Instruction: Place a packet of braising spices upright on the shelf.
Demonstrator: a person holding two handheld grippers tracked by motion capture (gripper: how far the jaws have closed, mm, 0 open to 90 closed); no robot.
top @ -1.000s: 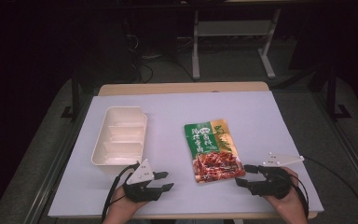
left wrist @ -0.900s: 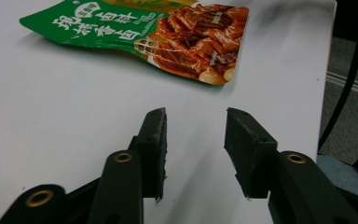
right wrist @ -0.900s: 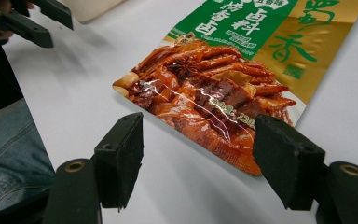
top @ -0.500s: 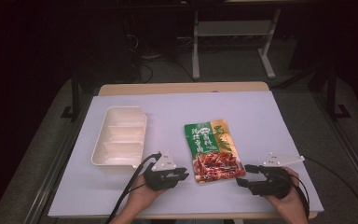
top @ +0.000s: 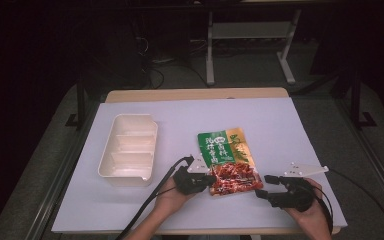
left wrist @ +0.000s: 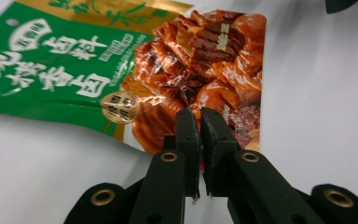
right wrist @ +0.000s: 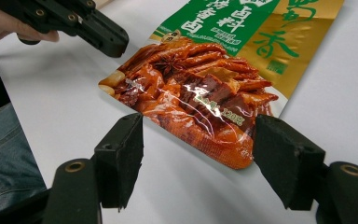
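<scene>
My left matte black plastic two-jaw gripper [left wrist: 199,122] has flat, squared jaw blocks on angular arms, each arm carrying brass-ringed screw holes, two near the jaws and two wider out at the base. A thin black cable [top: 150,200] trails from it. My right matte black plastic two-jaw gripper [right wrist: 198,156] has thick rectangular pads with a rough, foam-like face and the same brass-ringed holes. A pale grey three-cornered plate [top: 305,170] sits on top of it. I see blue denim trousers [right wrist: 9,154] beside it.

pouch [top: 227,161]: green, gold, red-brown | tray [top: 128,148]: cream | table [top: 290,125]: white
</scene>
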